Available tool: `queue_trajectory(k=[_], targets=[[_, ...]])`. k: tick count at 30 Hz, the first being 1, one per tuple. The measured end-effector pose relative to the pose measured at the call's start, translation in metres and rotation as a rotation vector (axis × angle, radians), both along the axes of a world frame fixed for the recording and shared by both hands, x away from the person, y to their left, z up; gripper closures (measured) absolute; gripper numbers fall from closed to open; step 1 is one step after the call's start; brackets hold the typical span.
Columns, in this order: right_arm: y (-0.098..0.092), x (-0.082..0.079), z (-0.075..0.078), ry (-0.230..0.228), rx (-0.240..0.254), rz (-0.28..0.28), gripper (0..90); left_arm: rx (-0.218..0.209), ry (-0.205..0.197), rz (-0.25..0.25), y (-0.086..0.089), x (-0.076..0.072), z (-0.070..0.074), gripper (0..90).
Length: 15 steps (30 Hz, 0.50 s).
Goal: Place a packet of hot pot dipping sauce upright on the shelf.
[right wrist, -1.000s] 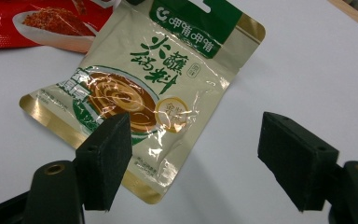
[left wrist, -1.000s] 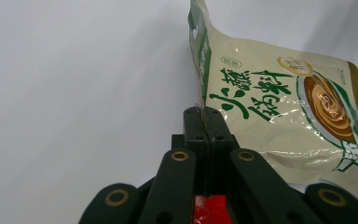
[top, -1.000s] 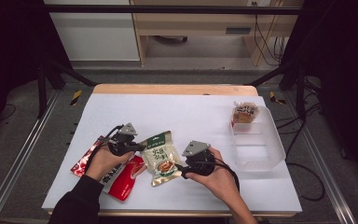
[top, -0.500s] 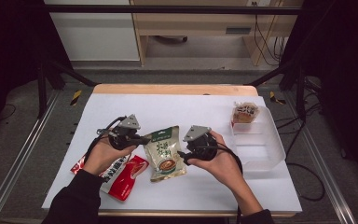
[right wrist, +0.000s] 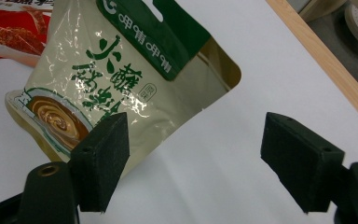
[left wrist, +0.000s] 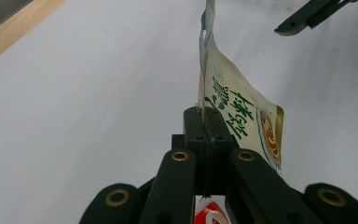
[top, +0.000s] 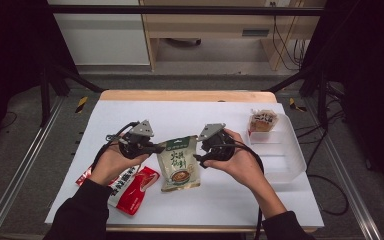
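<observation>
Beige-and-green foil sauce pouch, lifted off white bench at upper left corner in clamped fingers of left gripper; right gripper fingers spread beside its right edge, not yet gripping; presumably bound for clear plastic bin, unfinished.

Beige-green sauce pouch, top corner pinched, lifted above table.

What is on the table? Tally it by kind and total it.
Green-and-cream pouch: 1
Red packets: 2, as far as the hand lets me see
Brown snack bag: 1
Clear bin: 1
Total: 5
</observation>
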State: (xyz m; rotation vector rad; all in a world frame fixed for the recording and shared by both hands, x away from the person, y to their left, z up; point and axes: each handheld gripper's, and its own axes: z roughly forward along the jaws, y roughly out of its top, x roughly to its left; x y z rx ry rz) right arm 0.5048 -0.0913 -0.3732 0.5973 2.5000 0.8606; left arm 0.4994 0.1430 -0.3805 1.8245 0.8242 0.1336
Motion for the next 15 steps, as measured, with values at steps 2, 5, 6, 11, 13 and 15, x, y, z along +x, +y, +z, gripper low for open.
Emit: queue_trajectory(k=[2,5,6,11,13,15], targets=[[0.001,0.002,0.004,0.006,-0.010,0.015,23.8,0.001,-0.006,-0.007,-0.001,-0.001,0.003,90.0],[0.003,0.004,0.009,0.026,-0.014,0.033,23.4,-0.002,-0.011,-0.019,-0.004,-0.004,0.007,90.0],[0.003,0.004,0.011,0.033,-0.015,0.043,23.3,-0.003,-0.017,-0.023,-0.005,-0.005,0.008,90.0],[0.004,0.005,0.018,0.048,-0.027,0.074,26.5,-0.007,-0.035,-0.044,-0.012,-0.011,0.015,90.0],[0.005,0.005,0.020,0.052,-0.022,0.085,31.0,-0.009,-0.040,-0.053,-0.014,-0.013,0.017,90.0],[0.004,0.006,0.022,0.054,-0.031,0.097,33.5,-0.010,-0.045,-0.062,-0.015,-0.014,0.019,90.0]])
